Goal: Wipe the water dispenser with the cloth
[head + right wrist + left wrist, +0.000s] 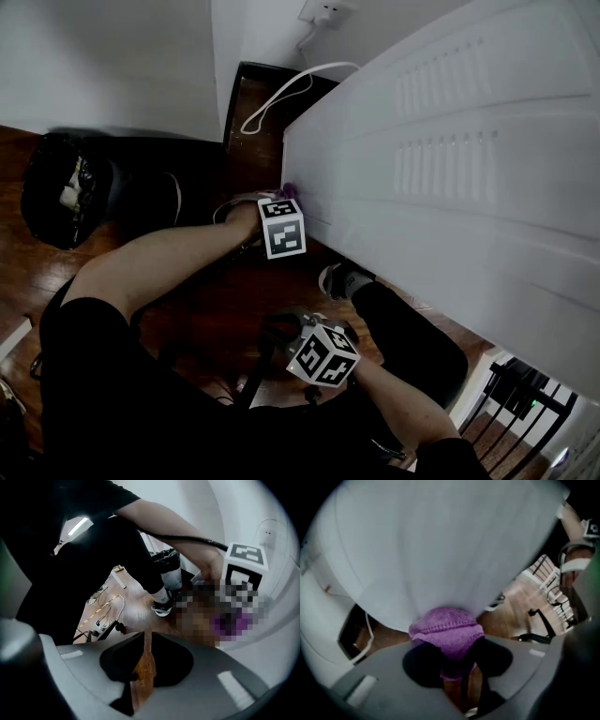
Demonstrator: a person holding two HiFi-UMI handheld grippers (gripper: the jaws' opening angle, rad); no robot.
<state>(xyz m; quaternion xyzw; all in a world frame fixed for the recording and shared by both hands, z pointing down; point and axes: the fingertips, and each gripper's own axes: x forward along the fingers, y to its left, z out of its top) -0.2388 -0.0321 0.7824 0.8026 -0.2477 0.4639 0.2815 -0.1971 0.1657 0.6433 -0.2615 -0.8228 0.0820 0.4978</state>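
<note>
The white water dispenser (450, 169) fills the right of the head view, its vented panel facing up. My left gripper (284, 202) is shut on a purple cloth (290, 191) and holds it against the dispenser's low left corner. In the left gripper view the bunched cloth (446, 632) sits between the jaws of the left gripper (454, 667) and touches the white panel (440, 545). My right gripper (309, 342) hangs lower, over the person's lap, away from the dispenser. In its own view the right gripper (145, 663) is shut with nothing in it, and wood floor shows through the slit.
A black bin bag (66, 187) stands at the left on the wood floor. A white cable (281, 94) loops from a wall socket (323, 11) behind the dispenser. The person's shoe (339, 279) rests by the dispenser's base. A black frame (525, 394) stands at lower right, and a power strip (101, 625) lies on the floor.
</note>
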